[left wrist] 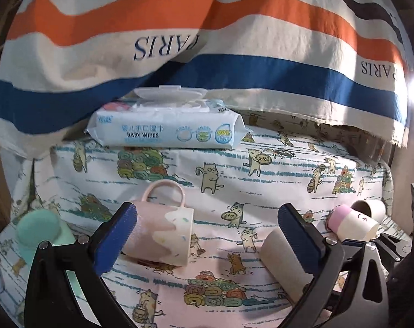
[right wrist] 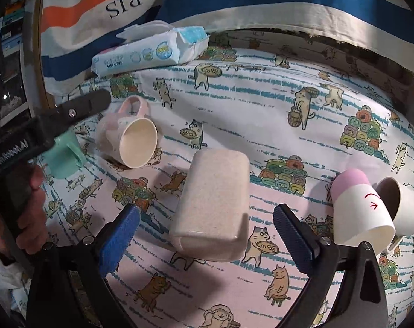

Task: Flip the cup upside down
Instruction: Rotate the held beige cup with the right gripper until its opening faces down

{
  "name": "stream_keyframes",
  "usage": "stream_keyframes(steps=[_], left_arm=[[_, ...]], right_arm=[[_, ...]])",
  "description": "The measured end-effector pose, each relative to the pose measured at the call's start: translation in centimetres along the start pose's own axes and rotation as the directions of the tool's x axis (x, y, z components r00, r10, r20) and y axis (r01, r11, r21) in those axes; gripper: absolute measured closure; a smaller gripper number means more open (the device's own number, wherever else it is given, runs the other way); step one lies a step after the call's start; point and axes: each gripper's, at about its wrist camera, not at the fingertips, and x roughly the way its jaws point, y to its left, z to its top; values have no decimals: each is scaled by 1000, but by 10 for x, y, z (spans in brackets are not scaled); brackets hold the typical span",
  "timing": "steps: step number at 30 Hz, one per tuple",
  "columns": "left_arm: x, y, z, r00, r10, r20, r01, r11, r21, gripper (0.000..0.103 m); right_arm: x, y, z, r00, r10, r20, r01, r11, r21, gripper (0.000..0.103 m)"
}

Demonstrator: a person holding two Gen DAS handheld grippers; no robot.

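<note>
A pink mug with a handle (left wrist: pixel 163 232) lies on its side, mouth to the right; it also shows in the right wrist view (right wrist: pixel 130 139). My left gripper (left wrist: pixel 207 240) is open, its left finger (left wrist: pixel 116 237) right beside the mug. A speckled beige cup (right wrist: pixel 212 205) lies on its side between the open fingers of my right gripper (right wrist: pixel 205 235); it also shows in the left wrist view (left wrist: pixel 280 262). A pink-and-white cup (right wrist: pixel 357 207) and a beige cup (right wrist: pixel 404 207) lie tipped at the right. A mint green cup (right wrist: pixel 64 155) stands upside down at the left.
A pack of baby wipes (left wrist: pixel 166 125) lies at the back on the cat-print cloth (left wrist: pixel 261 186). A striped "PARIS" cloth (left wrist: pixel 179 27) hangs behind. The left gripper's body (right wrist: pixel 43 125) and the hand holding it show at the left of the right wrist view.
</note>
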Motion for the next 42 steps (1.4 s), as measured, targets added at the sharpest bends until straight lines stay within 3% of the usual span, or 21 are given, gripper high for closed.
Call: stream_keyframes(steps=[7,15,32,42], left_arm=[[1,2,-4,1000,16,13,-16,1000,-14,1],[6,-4,-10,1000,21,-3,-21,1000,9,1],[2,-5,-8,999,29,17,-29,1000,9,1],[3,-3,-8,999,35,17,-35,999,4,1]], right_arm=[[19,2,-8,998,-30,-55,30,1000,6,5],[28,4,-10,996,-34,-87,34,999,-6,31],[-18,-27,11,997,-80,22,79,997,17,35],[-20,-45,20,993,-112,25,111,992,55,35]])
